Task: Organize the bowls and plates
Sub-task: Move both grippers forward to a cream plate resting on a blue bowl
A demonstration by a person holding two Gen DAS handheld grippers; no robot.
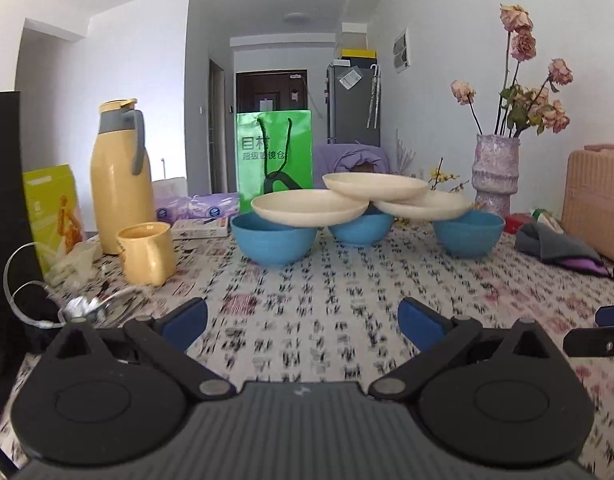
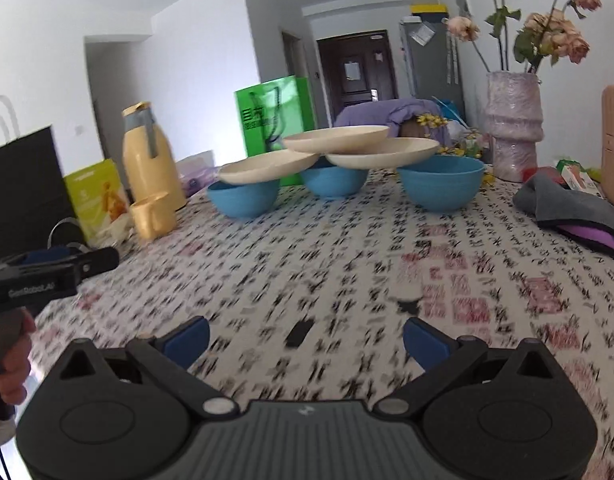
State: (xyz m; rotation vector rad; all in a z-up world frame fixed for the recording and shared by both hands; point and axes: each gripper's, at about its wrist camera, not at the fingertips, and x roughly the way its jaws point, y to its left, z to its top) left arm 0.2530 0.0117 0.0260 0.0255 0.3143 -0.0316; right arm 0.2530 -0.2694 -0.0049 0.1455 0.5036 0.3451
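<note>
Three blue bowls stand in a row on the patterned tablecloth: a left bowl (image 1: 273, 242) (image 2: 243, 200), a middle bowl (image 1: 361, 230) (image 2: 334, 182) and a right bowl (image 1: 469, 236) (image 2: 441, 184). Three cream plates rest on them: a left plate (image 1: 309, 208) (image 2: 267, 166), a right plate (image 1: 425, 204) (image 2: 383, 152), and a top plate (image 1: 375, 186) (image 2: 335, 138) lying across both. My left gripper (image 1: 303, 318) is open, well short of the bowls. My right gripper (image 2: 305, 336) is open too, with nothing between its fingers.
A yellow jug (image 1: 121, 176) and yellow mug (image 1: 147, 254) stand at the left, a green bag (image 1: 275, 156) behind the bowls. A vase of dried roses (image 1: 497, 172), a pink case (image 1: 597, 200) and a grey cloth (image 1: 555, 242) sit on the right. A hand (image 2: 13, 360) holds the left gripper.
</note>
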